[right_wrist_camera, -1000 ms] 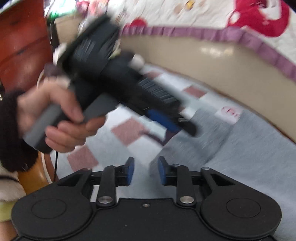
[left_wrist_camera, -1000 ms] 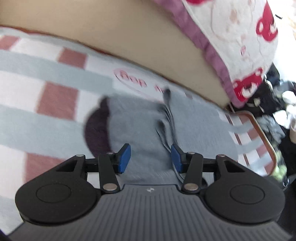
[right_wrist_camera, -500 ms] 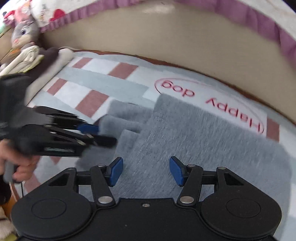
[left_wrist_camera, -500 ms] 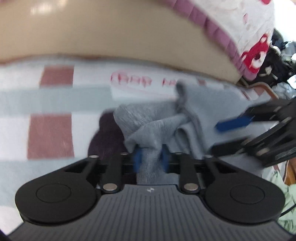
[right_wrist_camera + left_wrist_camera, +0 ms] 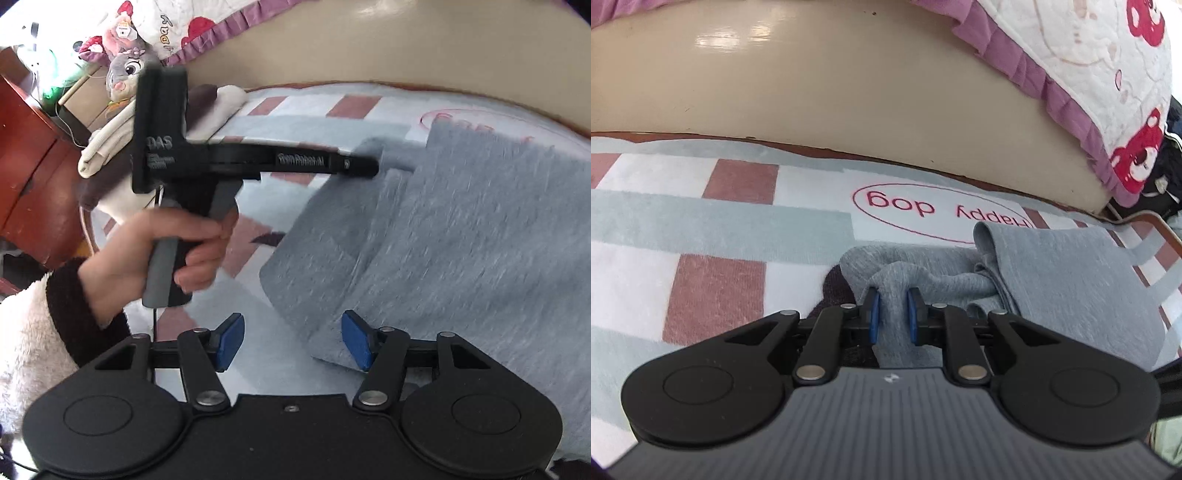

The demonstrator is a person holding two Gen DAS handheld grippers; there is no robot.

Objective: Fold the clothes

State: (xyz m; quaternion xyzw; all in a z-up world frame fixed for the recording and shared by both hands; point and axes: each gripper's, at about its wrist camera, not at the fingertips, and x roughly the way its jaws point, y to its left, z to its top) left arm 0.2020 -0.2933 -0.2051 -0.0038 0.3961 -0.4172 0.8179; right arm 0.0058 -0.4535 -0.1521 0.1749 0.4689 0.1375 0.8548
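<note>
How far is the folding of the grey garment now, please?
Done: the grey garment lies partly folded on the checked blanket, one layer over another. In hand: the left gripper pinches a bunched corner; the right gripper is open at the near edge. Left: grasp that edge and finish the fold.

We see a heather-grey garment (image 5: 1071, 273) on a blanket (image 5: 720, 229) checked in white, pale grey-blue and dusty red, with red lettering; our black grippers (image 5: 891, 314) carry blue pads (image 5: 874, 320).
</note>
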